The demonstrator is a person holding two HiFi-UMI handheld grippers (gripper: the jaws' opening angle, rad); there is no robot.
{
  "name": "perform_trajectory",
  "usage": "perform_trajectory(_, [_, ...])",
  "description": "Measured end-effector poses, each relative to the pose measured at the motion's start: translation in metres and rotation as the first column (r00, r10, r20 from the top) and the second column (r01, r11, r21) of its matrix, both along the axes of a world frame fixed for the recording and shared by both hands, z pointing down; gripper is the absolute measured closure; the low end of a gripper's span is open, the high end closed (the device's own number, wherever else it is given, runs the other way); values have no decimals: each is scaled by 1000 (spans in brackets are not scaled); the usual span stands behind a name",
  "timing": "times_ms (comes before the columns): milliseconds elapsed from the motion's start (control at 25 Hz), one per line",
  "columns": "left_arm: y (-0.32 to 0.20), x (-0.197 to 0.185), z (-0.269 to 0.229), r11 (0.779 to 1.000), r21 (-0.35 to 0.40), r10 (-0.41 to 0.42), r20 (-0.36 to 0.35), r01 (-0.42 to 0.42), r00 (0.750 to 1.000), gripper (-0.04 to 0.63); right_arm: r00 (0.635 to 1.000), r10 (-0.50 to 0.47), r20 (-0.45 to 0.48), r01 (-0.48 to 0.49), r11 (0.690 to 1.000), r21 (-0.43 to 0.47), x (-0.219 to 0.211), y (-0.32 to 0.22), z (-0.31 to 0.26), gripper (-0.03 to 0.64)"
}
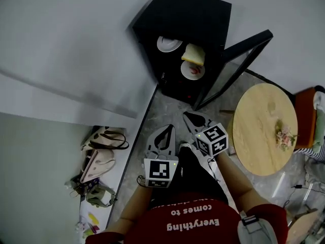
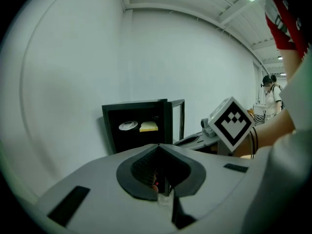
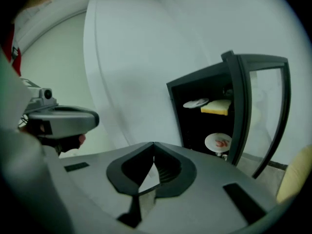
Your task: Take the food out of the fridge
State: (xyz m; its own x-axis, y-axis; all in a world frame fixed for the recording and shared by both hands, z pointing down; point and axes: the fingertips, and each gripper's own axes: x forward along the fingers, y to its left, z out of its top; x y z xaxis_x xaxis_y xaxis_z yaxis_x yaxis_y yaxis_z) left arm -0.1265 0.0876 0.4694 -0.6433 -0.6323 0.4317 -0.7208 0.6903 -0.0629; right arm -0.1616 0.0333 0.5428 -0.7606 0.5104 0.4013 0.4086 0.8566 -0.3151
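Low before fridge (image 1: 203,14), head view: left gripper (image 1: 169,128) jaws closed, empty; right gripper (image 1: 191,116) closed, empty, just beside at 2 o'clock. Fridge at 12 o'clock, well apart, door (image 1: 246,55) open at right. Upper shelf: white plate (image 1: 169,43), yellow food block (image 1: 194,54) at its 3 o'clock. Lower shelf: plate with red food (image 1: 193,70). Advice: open jaws before shelf, enter level, clear door edge, pinch plate rim, keep flat. Round table (image 1: 259,136) at 3 o'clock, likely drop spot.

fridge (image 1: 199,15) black | food (image 1: 194,54) yellow | table (image 1: 261,131) light wood | shirt (image 1: 189,223) red
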Motion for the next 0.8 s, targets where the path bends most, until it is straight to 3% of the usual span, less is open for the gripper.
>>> perform_trajectory(120, [2,-20,25,1000,-18,23,-41,-23,999,589,995,17,-100,-19,1000,-24,-18,-3,45,606])
perform_trajectory(240, [0,-43,45,998,-35,46,-81,-49,996,589,979,113,-172,-129,988,-88,-37,-13,77,604])
perform_trajectory(360, [-9,-65,61,996,-30,76,-109,-80,991,589,924,258,-281,-322,923,-209,-54,-30,106,603])
perform_trajectory(440, [-15,-80,66,992,-31,115,-107,-119,988,589,866,362,-344,-469,826,-312,-69,-44,119,597])
perform_trajectory(560, [-23,-98,74,984,-39,167,-106,-172,980,589,774,479,-414,-631,625,-459,-96,-67,132,506])
perform_trajectory(720, [-27,-112,88,969,-57,235,-113,-242,965,589,650,574,-498,-750,379,-542,-127,-98,162,478])
perform_trajectory(800, [-25,-114,96,960,-70,263,-121,-273,957,589,599,596,-535,-777,270,-568,-139,-109,179,462])
